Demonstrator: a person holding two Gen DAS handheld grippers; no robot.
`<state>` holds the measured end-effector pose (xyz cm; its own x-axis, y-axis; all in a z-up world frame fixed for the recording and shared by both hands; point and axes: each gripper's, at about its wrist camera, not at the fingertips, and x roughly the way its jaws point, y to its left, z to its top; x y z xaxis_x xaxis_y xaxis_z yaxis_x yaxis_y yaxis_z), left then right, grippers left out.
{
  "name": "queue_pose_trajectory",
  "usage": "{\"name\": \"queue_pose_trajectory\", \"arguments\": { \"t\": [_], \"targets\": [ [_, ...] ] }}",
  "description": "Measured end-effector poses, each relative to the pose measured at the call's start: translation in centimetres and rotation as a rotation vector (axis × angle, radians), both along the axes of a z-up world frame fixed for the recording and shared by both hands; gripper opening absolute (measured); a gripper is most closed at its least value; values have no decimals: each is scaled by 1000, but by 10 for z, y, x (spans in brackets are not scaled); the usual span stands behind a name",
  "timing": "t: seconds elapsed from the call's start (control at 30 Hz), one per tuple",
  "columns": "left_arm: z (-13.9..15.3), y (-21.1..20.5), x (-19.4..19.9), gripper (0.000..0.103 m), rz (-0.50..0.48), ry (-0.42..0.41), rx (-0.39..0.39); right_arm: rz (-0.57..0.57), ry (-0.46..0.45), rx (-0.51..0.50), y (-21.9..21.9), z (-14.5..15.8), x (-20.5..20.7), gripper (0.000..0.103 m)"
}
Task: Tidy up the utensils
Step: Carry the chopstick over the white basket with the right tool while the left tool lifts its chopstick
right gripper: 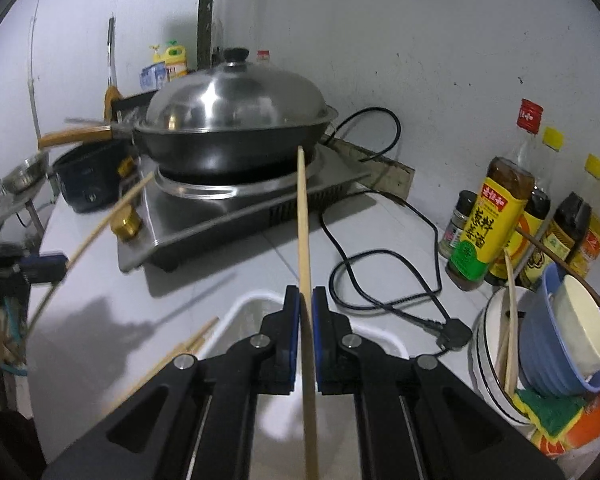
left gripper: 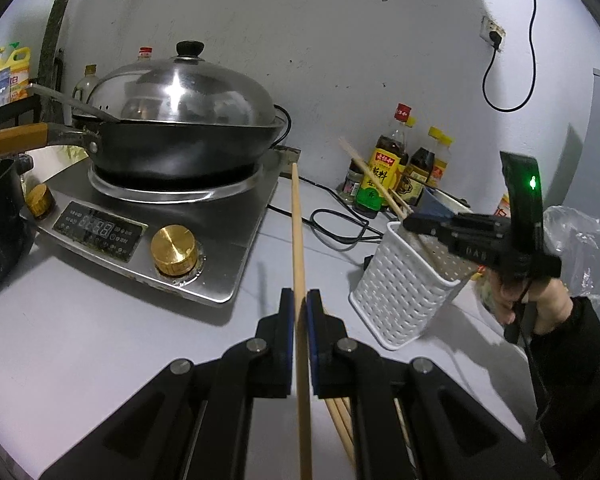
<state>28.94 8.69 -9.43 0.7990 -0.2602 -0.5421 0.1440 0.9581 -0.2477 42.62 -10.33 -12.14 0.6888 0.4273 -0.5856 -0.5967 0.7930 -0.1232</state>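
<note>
- The left gripper (left gripper: 300, 304) is clenched on one pale wooden chopstick (left gripper: 298, 232), which points to 12 o'clock; three more chopsticks (left gripper: 340, 420) lie on the counter beneath its fingers.
- The right gripper (right gripper: 306, 300) pinches a second chopstick (right gripper: 303, 216) above a white perforated utensil basket (left gripper: 404, 284), at 3 o'clock in the left view.
- At 3 o'clock in the right view, stacked bowls (right gripper: 568, 340) hold two chopsticks (right gripper: 510, 320).
</note>
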Motion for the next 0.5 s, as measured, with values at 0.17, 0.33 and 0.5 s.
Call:
{"name": "queue_pose_trajectory", "arguments": {
  "t": [0.17,0.33,0.5],
  "targets": [
    [1,-1,-7,5,-9,-2,-11,-10,32,-32,1,-16,-9,6],
    [2,3,-14,5,-18,-9,-24,-38,68,1,1,-20,-17,6],
    [2,14,-23,5,-23,-25,-52,-111,139,-8,7,-20,-15,6]
  ]
}}
